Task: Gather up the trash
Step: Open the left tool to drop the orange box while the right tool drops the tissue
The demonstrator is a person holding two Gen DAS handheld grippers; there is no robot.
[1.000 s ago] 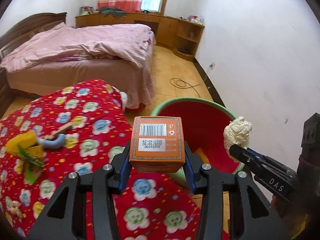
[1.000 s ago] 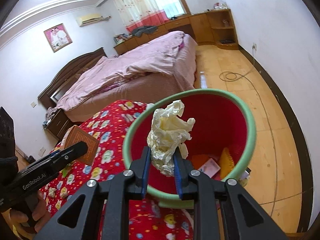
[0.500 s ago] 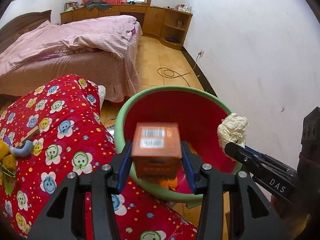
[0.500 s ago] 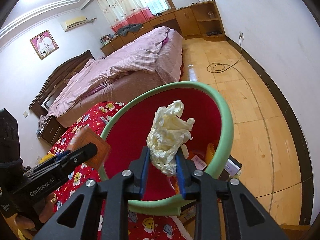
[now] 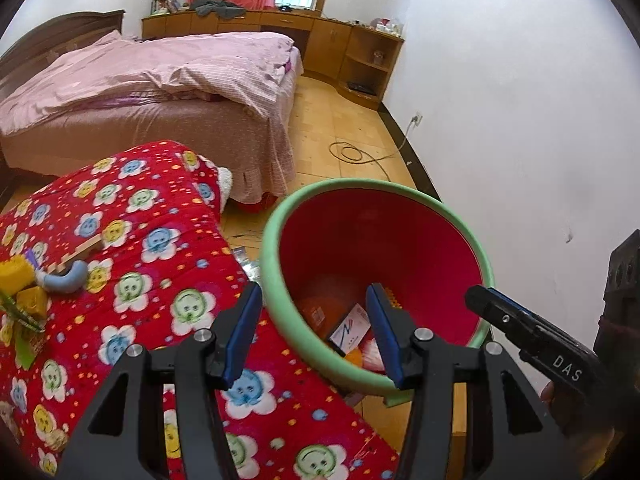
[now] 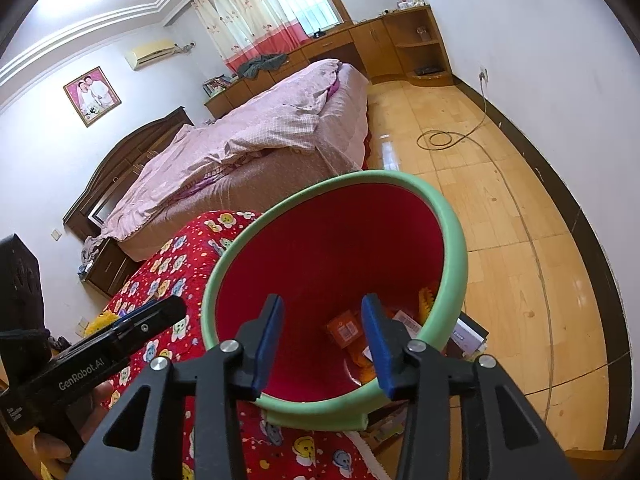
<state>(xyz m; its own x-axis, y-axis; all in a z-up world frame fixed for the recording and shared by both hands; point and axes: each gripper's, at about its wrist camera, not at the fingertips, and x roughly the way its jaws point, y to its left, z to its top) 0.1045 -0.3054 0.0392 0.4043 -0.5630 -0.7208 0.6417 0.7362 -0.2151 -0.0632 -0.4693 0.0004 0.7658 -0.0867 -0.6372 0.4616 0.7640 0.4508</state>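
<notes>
A red bin with a green rim stands beside the red patterned blanket. My left gripper is open and empty above the bin's near rim. My right gripper is open and empty over the bin's mouth; it also shows in the left wrist view. The orange box lies at the bottom of the bin among other trash, including a white card. The crumpled paper is not visible.
The red blanket with smiley flowers holds a yellow toy, a blue-grey curved piece and a wooden stick. A pink bed lies behind. A cable lies on the wooden floor. A white wall is at the right.
Both grippers opened over the bin. The orange box left the left gripper and the crumpled paper left the right gripper; the box now lies in the bin.
</notes>
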